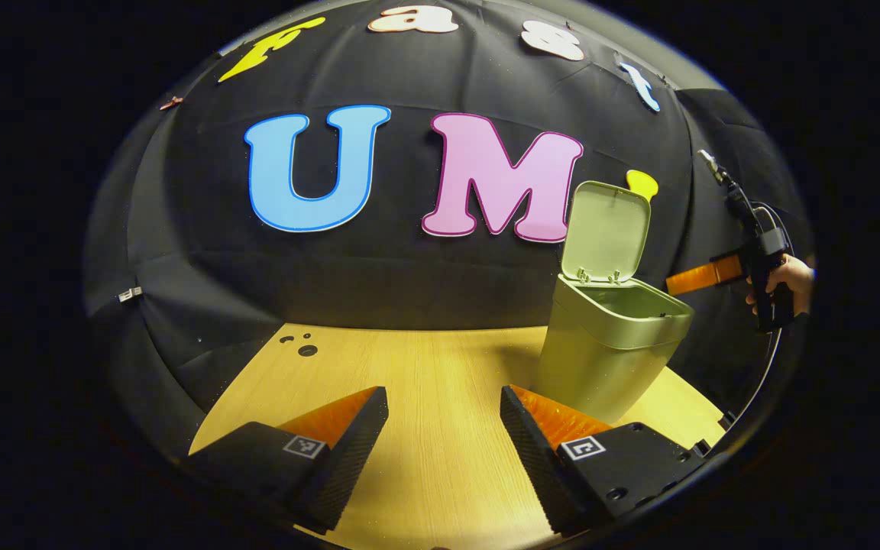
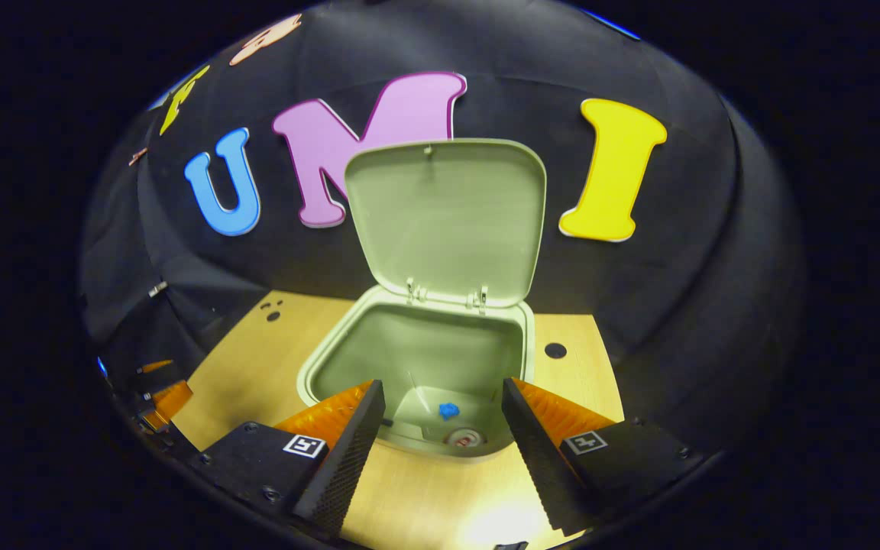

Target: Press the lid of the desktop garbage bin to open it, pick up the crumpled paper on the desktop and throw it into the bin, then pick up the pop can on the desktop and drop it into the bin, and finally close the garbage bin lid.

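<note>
Bin [image 1: 608, 344] and upright lid [image 1: 606, 231] stand to the right of the left claw [image 1: 444, 405] in the left gripper view, a little ahead of it on the wooden table [image 1: 425, 367]. That claw is spread wide and holds nothing. Farther off, beyond the bin's right side, a hand [image 1: 787, 281] carries the other claw, level with the rim; from here I cannot tell how its jaws stand.

Seen from the right gripper view, the right claw [image 2: 444, 401] hangs just above the front rim of the bin [image 2: 333, 344], wide apart and empty, looking down into it. The lid [image 2: 446, 218] stands open straight ahead, hinged along the far rim. On the bin's floor lie a small blue thing [image 2: 448, 411] and the round end of what looks like the pop can [image 2: 464, 438]. Closing the lid appears to be what remains, and the right claw is the nearer one.
</note>
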A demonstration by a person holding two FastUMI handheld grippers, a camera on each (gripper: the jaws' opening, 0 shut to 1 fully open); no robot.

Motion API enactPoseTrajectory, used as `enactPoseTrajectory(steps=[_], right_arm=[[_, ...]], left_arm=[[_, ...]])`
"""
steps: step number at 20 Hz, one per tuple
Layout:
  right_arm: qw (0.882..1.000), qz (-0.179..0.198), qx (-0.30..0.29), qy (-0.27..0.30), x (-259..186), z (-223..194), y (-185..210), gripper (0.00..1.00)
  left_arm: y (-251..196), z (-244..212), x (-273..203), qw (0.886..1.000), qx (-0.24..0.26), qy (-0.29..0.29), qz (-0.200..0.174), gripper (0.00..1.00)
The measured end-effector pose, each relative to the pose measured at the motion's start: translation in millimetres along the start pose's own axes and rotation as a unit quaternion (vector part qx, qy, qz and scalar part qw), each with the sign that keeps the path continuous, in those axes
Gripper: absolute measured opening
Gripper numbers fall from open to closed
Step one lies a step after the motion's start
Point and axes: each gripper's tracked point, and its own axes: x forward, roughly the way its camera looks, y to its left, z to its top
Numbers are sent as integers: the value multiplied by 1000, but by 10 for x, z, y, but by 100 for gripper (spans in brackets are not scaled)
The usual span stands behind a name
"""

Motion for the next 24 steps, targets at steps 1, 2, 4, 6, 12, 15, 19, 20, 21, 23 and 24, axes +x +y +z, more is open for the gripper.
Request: enactPoseTrajectory(steps=[1,2,4,6,12,15,19,20,21,23,24], right_arm=[[1000,-5,-2,-19,-25,107,-11,97],[999,-10,-5,-34,-56,207,-16,97],[998,-15,-8,-56,-113,393,7,97],[997,-17,-8,-80,-164,599,70,97],[988,-37,-4,-148,-197,1277,273,96],[983,-45,10,-175,-182,1577,264,96],[979,-63,-8,-194,-89,1907,237,96],[978,-68,-17,-198,-52,1989,227,96],[977,-72,-26,-201,-11,2069,229,96],[977,-72,-29,-198,17,2140,198,96],[978,-68,-25,-194,101,2170,229,96]], left_arm=[[-2,11,-23,1000,0,-1,-1,96],[-10,15,-46,1000,0,-3,-4,96],[-21,23,-104,1000,3,-6,-8,96],[-26,33,-164,1000,4,-9,-14,96],[-29,-20,-343,999,9,-13,-44,96],[-4,-35,-422,998,10,-14,-55,96],[33,-78,-535,998,9,-11,-65,96],[40,-97,-559,998,9,-10,-67,96],[46,-100,-579,998,9,-10,-68,96],[59,-116,-605,998,8,-10,-68,96],[65,-121,-613,998,7,-10,-67,96]])
